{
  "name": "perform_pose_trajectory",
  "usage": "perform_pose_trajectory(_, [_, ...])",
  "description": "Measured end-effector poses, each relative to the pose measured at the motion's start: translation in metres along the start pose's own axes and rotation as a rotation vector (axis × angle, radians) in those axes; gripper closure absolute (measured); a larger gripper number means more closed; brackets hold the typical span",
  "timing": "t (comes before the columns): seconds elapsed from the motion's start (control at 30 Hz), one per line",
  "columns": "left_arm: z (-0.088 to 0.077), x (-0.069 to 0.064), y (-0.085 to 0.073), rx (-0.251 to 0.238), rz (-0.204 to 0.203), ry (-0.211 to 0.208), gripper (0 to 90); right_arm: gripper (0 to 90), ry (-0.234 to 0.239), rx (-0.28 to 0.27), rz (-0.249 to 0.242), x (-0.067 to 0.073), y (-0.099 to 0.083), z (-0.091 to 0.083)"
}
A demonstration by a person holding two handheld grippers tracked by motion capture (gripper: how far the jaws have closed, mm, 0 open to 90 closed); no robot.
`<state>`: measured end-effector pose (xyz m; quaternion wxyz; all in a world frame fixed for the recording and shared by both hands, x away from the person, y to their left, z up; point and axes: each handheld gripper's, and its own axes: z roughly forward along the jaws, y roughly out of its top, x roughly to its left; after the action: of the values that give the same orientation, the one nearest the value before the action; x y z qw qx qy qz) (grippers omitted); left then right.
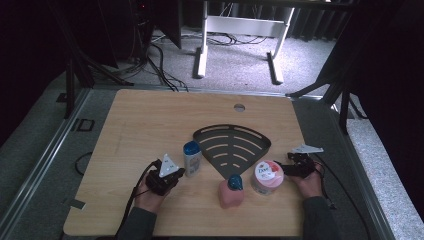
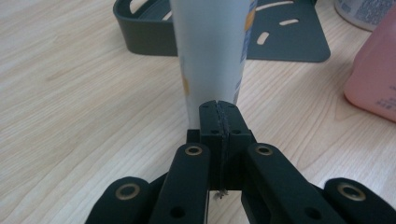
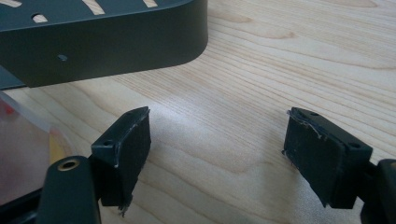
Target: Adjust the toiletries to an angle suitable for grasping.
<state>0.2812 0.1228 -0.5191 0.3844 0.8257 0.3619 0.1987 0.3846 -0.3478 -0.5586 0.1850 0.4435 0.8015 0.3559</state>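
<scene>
A white bottle with a blue cap [image 1: 192, 157] stands upright left of a dark fan-shaped slotted shelf [image 1: 232, 145]. My left gripper [image 1: 180, 172] is shut with nothing in it, and its tips [image 2: 218, 109] sit just short of the white bottle's [image 2: 212, 51] base. Whether they touch it I cannot tell. A pink bottle with a teal cap [image 1: 231, 192] stands near the front edge, with a pink Dove jar [image 1: 266, 176] to its right. My right gripper [image 1: 282, 166] stands open beside the jar. Bare wood lies between its jaws [image 3: 217, 140], and the jar's edge [image 3: 18, 149] is at the left.
The shelf's dark wall [image 3: 102, 46] rises just beyond the right gripper. In the left gripper view the shelf [image 2: 289, 42] lies behind the white bottle and the pink bottle [image 2: 373, 79] stands at right. A white paper scrap [image 1: 306, 149] lies at the table's right edge.
</scene>
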Motion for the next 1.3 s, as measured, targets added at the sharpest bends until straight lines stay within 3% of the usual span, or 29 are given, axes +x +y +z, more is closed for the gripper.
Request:
perform_pose_trajectory(0.3, [0.01, -0.002, 0.003, 0.004, 0.01, -0.001, 90.0, 22.4, 0.003, -0.001, -0.002, 0.0, 0.0, 0.0])
perform_pose_trajectory(0.57, [0.029, -0.011, 0.012, 0.012, 0.067, 0.018, 89.9, 22.3, 0.004, 0.0, -0.003, 0.0, 0.0, 0.0])
perform_pose_trajectory(0.9, [0.045, -0.01, 0.016, 0.011, 0.073, 0.015, 89.8, 22.3, 0.005, 0.0, -0.003, -0.001, 0.0, 0.0])
perform_pose_trajectory(1.3, [0.061, -0.01, 0.025, 0.028, 0.102, 0.049, 89.8, 22.0, 0.008, -0.001, 0.0, -0.001, 0.0, 0.0])
